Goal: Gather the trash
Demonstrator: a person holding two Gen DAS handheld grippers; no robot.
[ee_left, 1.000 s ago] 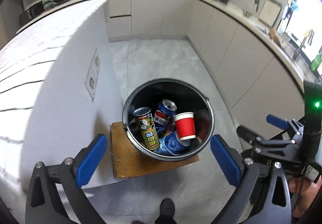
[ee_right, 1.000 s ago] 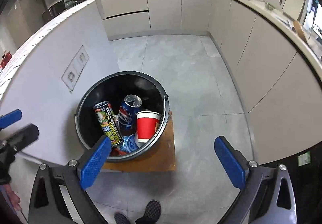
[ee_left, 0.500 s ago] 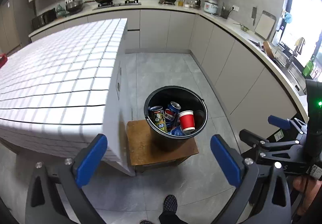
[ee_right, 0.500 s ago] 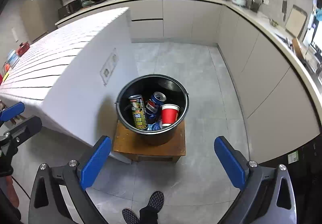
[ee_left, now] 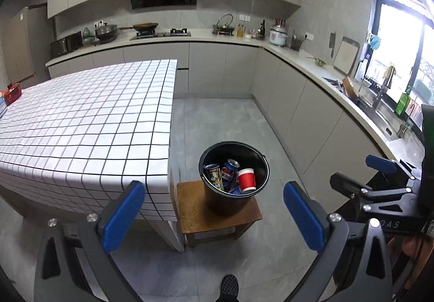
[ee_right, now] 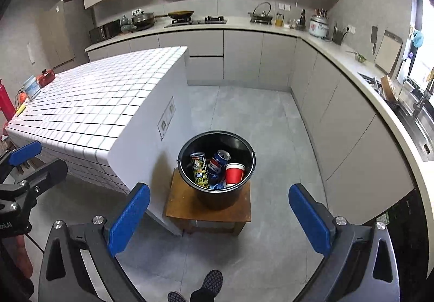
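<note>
A black bucket (ee_left: 217, 203) (ee_right: 245, 146) stands on a low wooden stool (ee_left: 192, 209) (ee_right: 180, 203) beside the island. Inside it lie a red paper cup (ee_left: 246, 180) (ee_right: 233, 174), a blue soda can (ee_left: 228, 171) (ee_right: 218, 162), a yellow-green can (ee_left: 214, 176) (ee_right: 199, 169) and some blue scrap. My left gripper (ee_left: 213, 216) is open and holds nothing, well above and short of the bucket. My right gripper (ee_right: 219, 219) is likewise open and bare, high over the floor. Each gripper shows at the edge of the other's view.
A tiled white island (ee_left: 86, 117) (ee_right: 100, 96) fills the left side. Grey cabinets and a counter (ee_left: 325, 79) run along the back and right, with a sink (ee_right: 423, 123). A person's shoe (ee_left: 229, 287) (ee_right: 211, 281) is on the grey floor below.
Both grippers have risen and pulled back from just over the bucket, so the bucket looks far smaller and the island top and kitchen wall have come into view. Both stay open.
</note>
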